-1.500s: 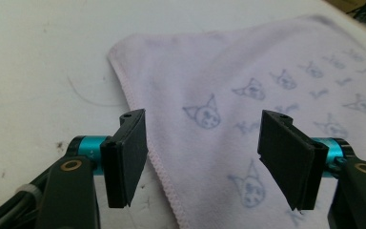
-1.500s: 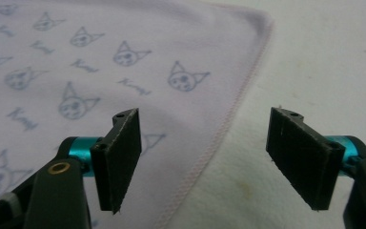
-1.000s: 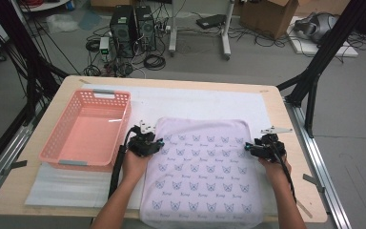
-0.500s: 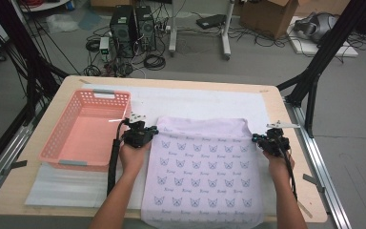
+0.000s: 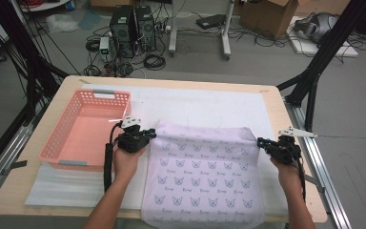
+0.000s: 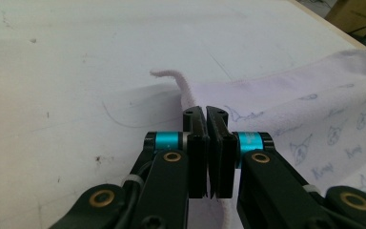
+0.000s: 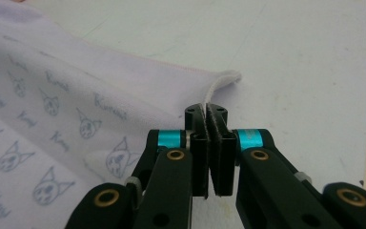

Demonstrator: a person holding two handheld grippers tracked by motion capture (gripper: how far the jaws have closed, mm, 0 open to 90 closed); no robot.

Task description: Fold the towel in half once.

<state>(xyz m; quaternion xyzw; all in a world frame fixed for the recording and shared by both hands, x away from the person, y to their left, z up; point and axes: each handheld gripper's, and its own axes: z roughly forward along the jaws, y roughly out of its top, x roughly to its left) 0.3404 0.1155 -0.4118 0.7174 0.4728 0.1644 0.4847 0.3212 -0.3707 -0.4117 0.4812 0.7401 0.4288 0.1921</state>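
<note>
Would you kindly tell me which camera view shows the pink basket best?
The high view: the pink basket shows whole there, empty, on the table left of the lilac towel. The left gripper view catches just a thin pink sliver of it at its left edge. The right gripper view looks at towel and white mat instead.

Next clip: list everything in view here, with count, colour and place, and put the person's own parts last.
towel: one, pale lilac with cat-face print, on the mat, near edge hanging over the table's front
basket: one, pink plastic, left side of table
mat: one, white, covering the table top
table: one, light wood
computer towers: two, black, on floor beyond the table
cardboard box: one, brown, on floor
left gripper: black, shut on towel's far left corner
right gripper: black, shut on towel's far right corner
</note>
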